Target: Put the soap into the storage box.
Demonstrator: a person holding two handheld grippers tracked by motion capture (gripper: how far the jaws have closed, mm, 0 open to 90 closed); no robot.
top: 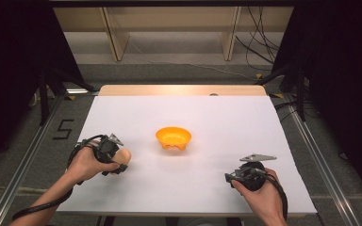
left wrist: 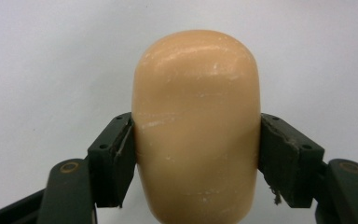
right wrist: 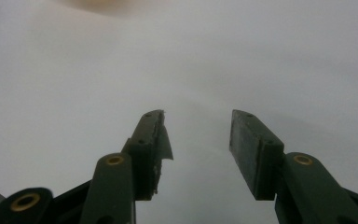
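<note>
Up close, the left gripper (left wrist: 196, 154) pinches a tan rounded object (left wrist: 196, 126); overhead, an orange bowl (top: 173, 137); right gripper (right wrist: 196, 140) spread.

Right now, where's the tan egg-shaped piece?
In the high view the tan egg-shaped piece sits at the table's left, clamped in the left hand-held gripper, left of the orange bowl. The left gripper view shows both jaws pressing its sides.

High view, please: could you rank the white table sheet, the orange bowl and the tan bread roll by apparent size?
1. White sheet, by far the largest.
2. Orange bowl.
3. Tan roll, smallest as seen; the left gripper covers part of it, so its full size is unsure.
</note>
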